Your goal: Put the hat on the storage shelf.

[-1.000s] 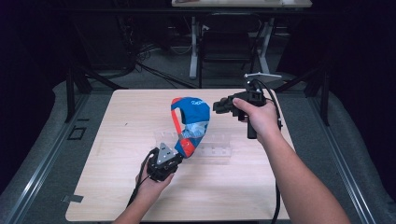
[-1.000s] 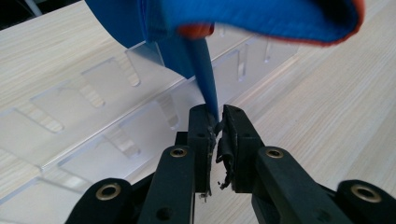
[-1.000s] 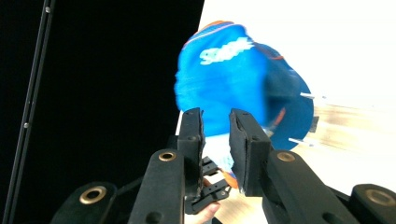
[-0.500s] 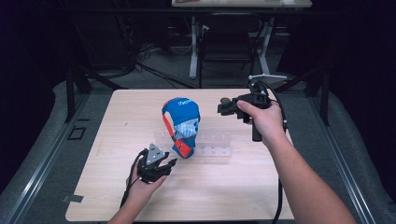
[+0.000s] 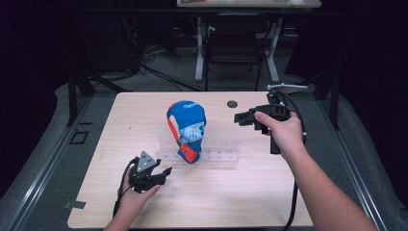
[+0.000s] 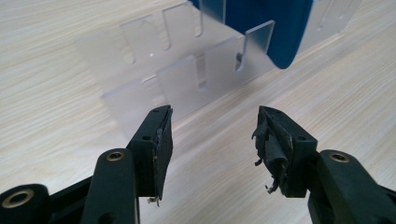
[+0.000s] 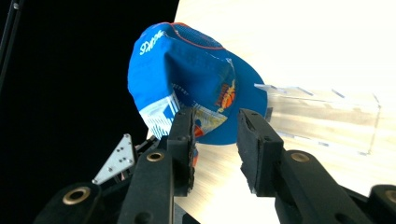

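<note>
- Both hands have drawn back from the blue cap, left propped on the clear rack.
- Left gripper fingers have just spread apart, empty.
- Right gripper fingers have just been opening, empty.

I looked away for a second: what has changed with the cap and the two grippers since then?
Both grippers let go of the blue cap, which now sits in the clear slotted rack. The left gripper drew back toward the table's near edge, its jaws just opening, nothing between the fingers. The right gripper pulled away to the right, jaws just opening too. The rack and the small dark disc stayed put.
</note>
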A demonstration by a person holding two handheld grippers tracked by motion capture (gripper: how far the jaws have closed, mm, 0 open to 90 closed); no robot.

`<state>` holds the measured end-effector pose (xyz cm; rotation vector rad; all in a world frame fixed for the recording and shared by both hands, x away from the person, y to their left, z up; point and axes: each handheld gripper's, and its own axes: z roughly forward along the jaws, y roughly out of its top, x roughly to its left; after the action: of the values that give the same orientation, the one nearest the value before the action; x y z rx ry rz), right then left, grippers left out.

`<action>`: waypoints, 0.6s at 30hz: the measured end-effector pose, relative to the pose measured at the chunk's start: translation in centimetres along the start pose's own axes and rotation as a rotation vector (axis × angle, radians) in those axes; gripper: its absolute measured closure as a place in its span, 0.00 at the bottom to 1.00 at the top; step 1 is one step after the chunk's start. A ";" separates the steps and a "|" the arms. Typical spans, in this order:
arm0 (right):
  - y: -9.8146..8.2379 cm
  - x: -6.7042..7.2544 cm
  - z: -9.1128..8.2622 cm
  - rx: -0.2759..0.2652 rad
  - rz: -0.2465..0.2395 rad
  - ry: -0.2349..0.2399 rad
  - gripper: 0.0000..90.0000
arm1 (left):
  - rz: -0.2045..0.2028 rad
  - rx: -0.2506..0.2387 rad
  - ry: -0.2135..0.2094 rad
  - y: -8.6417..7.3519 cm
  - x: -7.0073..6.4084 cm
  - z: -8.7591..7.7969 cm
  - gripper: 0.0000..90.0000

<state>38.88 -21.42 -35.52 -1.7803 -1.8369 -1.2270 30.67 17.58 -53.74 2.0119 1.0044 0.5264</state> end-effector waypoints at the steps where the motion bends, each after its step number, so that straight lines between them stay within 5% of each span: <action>1: 0.0 0.0 0.0 0.000 0.000 0.000 0.74 | -0.004 0.000 0.004 -0.1 0.2 -0.2 0.51; 18: -3.2 -3.1 -1.1 0.002 0.022 -0.026 0.72 | -0.072 0.010 0.018 -2.9 2.2 -3.2 0.52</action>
<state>36.12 -23.89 -38.29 -1.8186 -1.8272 -1.1987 28.51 21.90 -54.17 1.9754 1.0875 0.5024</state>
